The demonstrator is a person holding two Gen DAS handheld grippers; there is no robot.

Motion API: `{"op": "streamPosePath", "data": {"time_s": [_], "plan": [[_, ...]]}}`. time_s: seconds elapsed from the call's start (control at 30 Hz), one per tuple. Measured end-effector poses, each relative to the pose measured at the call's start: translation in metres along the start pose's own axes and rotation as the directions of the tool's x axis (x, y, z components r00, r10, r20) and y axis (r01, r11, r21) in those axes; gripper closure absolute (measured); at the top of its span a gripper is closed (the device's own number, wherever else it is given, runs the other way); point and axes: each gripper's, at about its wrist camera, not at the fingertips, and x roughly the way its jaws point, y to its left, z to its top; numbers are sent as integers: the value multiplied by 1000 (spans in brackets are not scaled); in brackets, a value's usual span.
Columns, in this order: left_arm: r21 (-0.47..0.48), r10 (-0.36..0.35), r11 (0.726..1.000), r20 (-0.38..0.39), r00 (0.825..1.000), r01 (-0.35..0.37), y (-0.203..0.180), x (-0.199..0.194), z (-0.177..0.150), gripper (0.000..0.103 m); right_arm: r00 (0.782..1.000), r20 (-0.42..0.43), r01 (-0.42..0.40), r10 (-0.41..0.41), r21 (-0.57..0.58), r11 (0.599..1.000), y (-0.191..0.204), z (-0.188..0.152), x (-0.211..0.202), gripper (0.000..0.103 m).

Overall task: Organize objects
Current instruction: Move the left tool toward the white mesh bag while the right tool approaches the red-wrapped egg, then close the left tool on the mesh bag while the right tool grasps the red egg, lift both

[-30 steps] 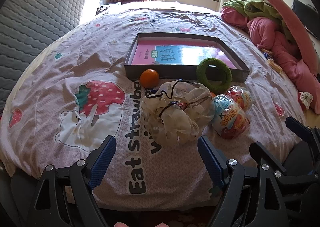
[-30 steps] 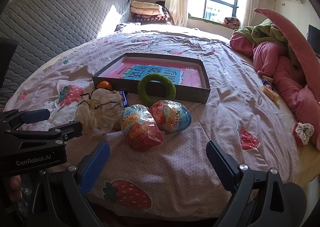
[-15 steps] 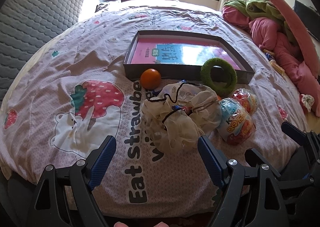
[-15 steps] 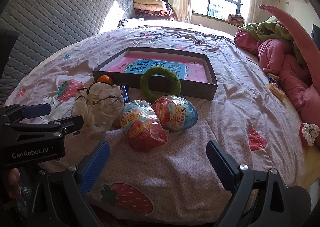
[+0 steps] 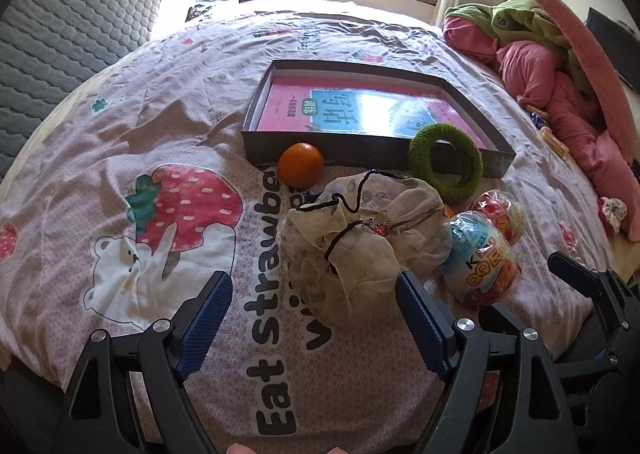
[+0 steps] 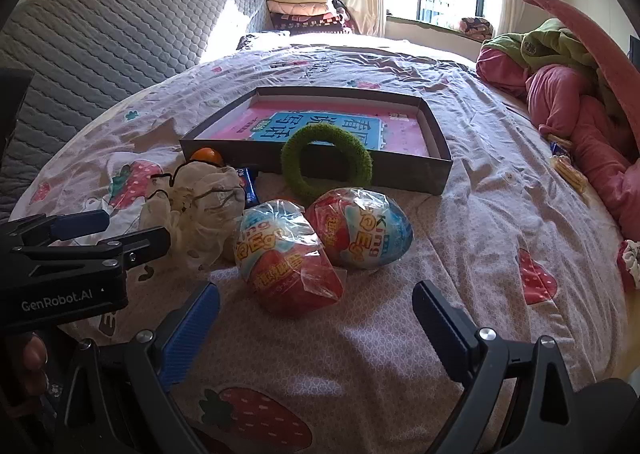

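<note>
Meanwhile, both sat agape and empty: left hand-held gripper point(image 5: 310, 314) faced the drawstring pouch point(image 5: 360, 238) | right hand-held gripper point(image 6: 316, 318) faced two wrapped toy eggs point(image 6: 324, 242) | loose items lay clustered on the bed point(image 6: 480, 221) before the shallow box point(image 6: 436, 173), likely their destination.

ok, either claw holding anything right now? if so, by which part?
Nothing is held. The left claw is open, short of the drawstring bag; the right claw is open, short of the wrapped toy eggs.
</note>
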Motion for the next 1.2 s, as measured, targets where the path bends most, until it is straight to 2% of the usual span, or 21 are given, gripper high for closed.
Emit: {"op": "streamPosePath", "data": {"time_s": [0.17,0.27,0.7,0.8,0.97,1.0,1.13,1.2], "plan": [[0,-29,1000,1,1000,29,0,6,4,19,1000,-19,-11,11,-6,1000,3,2,9,7],[2,-45,999,3,999,45,0,10,7,19,1000,-27,-15,14,-25,1000,7,3,14,12],[-49,-150,988,-50,987,148,6,42,15,18,998,-57,-23,18,-83,996,20,5,31,45],[-56,-171,984,-40,984,169,7,42,16,19,998,-53,-40,36,-77,996,18,4,32,46],[-67,-232,971,-47,972,229,8,43,15,53,997,-48,-63,60,-60,996,15,3,32,47],[-70,-248,967,-52,967,244,8,43,15,64,997,-48,-65,62,-58,996,15,3,32,47],[-52,-257,966,-44,965,255,5,40,12,78,997,-37,-76,74,-54,996,15,4,30,48],[-41,-257,966,-34,966,256,3,36,11,82,996,-35,-83,81,-51,995,14,4,29,48]]}}
